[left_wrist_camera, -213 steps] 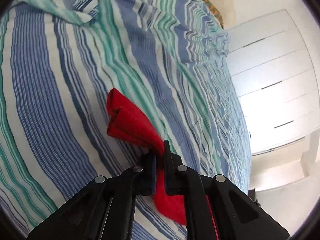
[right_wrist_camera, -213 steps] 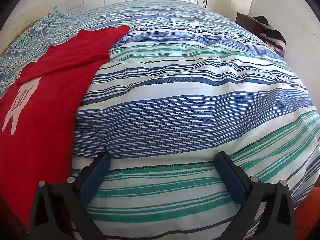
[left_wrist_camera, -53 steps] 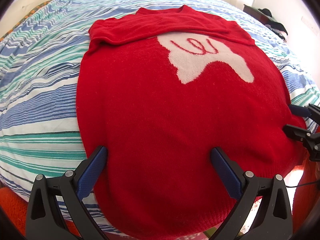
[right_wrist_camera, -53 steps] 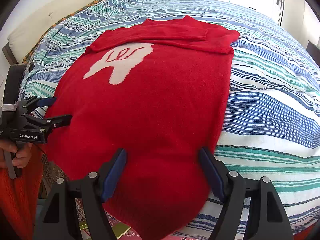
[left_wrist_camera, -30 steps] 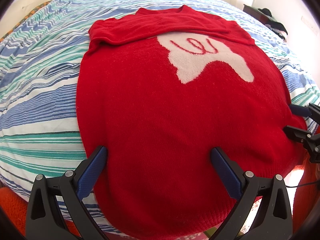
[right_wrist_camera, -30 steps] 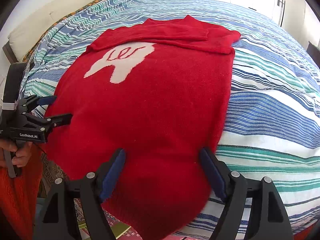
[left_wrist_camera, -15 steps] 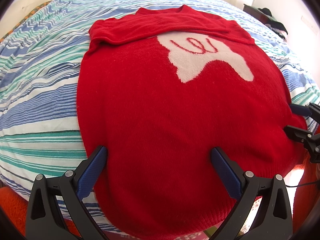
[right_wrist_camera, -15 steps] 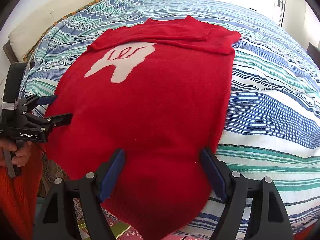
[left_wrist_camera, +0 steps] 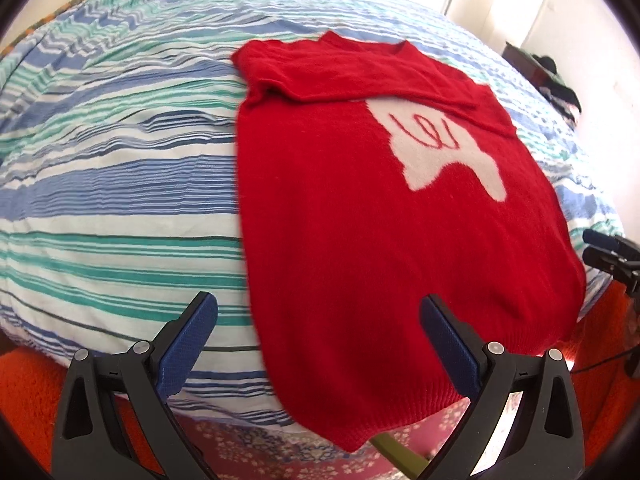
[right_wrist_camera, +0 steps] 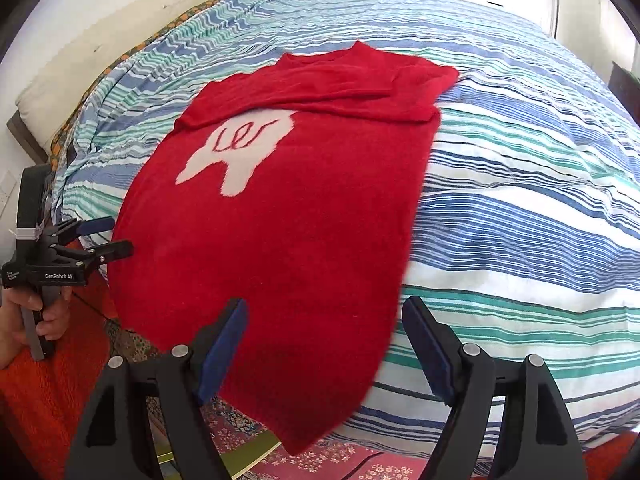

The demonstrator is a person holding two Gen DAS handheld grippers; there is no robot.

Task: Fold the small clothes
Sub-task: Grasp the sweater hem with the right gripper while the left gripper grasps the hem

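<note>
The red sweater (left_wrist_camera: 352, 216) lies flat on the striped duvet (left_wrist_camera: 120, 168), hem hanging over the bed's near edge, with both sleeves (right_wrist_camera: 344, 88) already folded across the chest above the white motif (right_wrist_camera: 240, 156); the body looks still unfolded. Both tongs hang released and empty near the hem, the left gripper (left_wrist_camera: 318, 334) at its left corner, the right gripper (right_wrist_camera: 322, 334) at its right

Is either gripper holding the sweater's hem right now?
No: the left gripper and right gripper both stand open above the red sweater, pads clear of its hem.
</note>
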